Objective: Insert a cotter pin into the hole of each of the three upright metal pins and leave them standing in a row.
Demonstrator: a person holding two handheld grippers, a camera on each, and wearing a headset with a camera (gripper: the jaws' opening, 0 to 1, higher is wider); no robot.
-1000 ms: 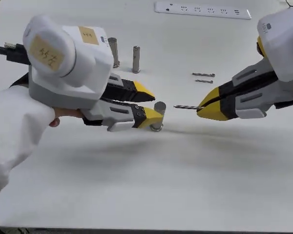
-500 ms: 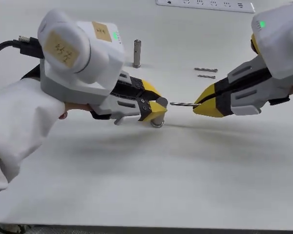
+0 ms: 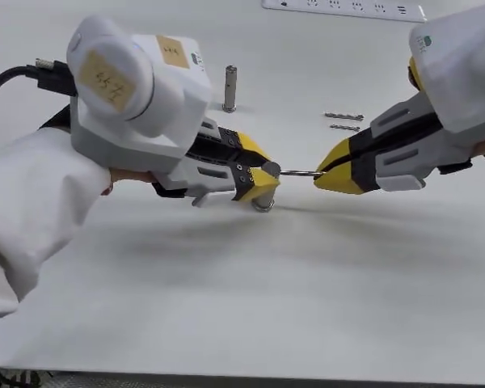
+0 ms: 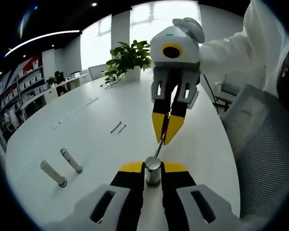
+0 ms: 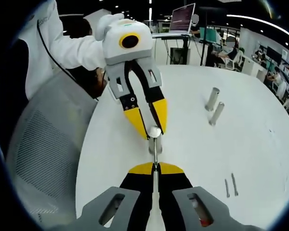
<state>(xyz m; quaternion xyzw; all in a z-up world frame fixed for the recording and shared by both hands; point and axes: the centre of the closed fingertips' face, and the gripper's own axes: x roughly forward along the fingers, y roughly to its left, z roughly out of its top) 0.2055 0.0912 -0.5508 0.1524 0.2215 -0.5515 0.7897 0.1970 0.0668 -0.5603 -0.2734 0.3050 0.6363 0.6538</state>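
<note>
White sleeve point(image 3: 24, 210) fills the lower left of the head view. From it the left gripper point(image 3: 265, 179) extends to mid-frame, clenched on a metal pin point(image 3: 269, 168) that stands upright on the bench point(image 3: 307, 283). In the left gripper view this metal pin sits at bottom centre, squeezed between the yellow-tipped jaws.

From the right edge of the head view comes the right gripper point(image 3: 318, 175), grasping a cotter pin point(image 3: 299, 173) held level. Its free tip meets the top of the metal pin; whether it has entered the hole I cannot tell.

Farther back, right of centre, two loose cotter pins point(image 3: 342, 116) lie side by side on the bench. Left of them, in the upper middle, a second metal pin point(image 3: 230, 89) stands upright, well apart from the grippers. In the left gripper view a third metal pin point(image 4: 53, 173) stands near it, at lower left.

At the top edge of the head view lies a white power strip point(image 3: 343, 8).
</note>
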